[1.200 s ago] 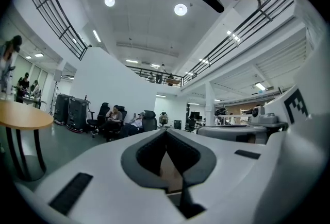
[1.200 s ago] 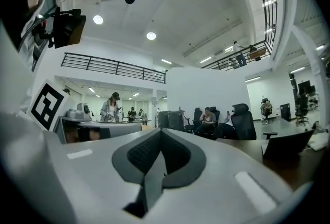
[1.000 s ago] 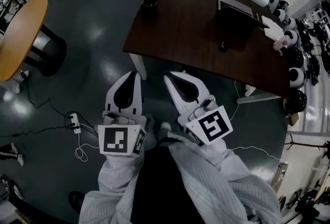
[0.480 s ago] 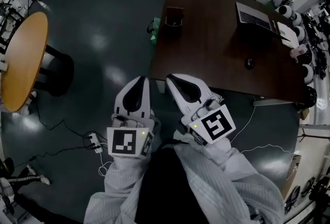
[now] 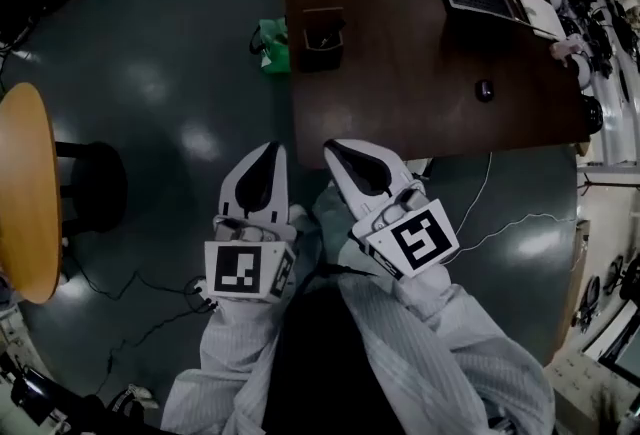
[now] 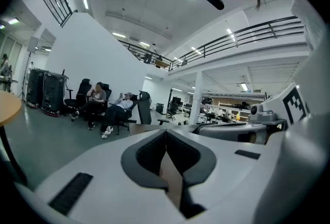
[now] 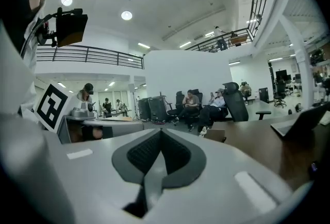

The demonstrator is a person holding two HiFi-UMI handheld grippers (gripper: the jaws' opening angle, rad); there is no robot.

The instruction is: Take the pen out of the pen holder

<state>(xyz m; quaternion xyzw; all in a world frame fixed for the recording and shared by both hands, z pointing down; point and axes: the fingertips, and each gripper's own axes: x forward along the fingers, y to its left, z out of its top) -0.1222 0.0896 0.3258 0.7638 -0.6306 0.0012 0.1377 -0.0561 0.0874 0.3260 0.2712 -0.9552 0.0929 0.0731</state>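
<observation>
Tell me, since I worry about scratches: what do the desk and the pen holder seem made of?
The desk has a dark brown, wood-look top, probably veneer or laminate; it looks smooth with a dull sheen. The pen holder is a dark, rigid, square box with a matte look; whether it is wood, plastic or leatherette cannot be told from here.

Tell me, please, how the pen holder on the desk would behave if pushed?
The pen holder looks boxy with a square base, so it probably resists tipping. It stands on the smooth desk, so a push would likely slide it. It sits near the desk's edge, so a hard shove might knock it off.
</observation>
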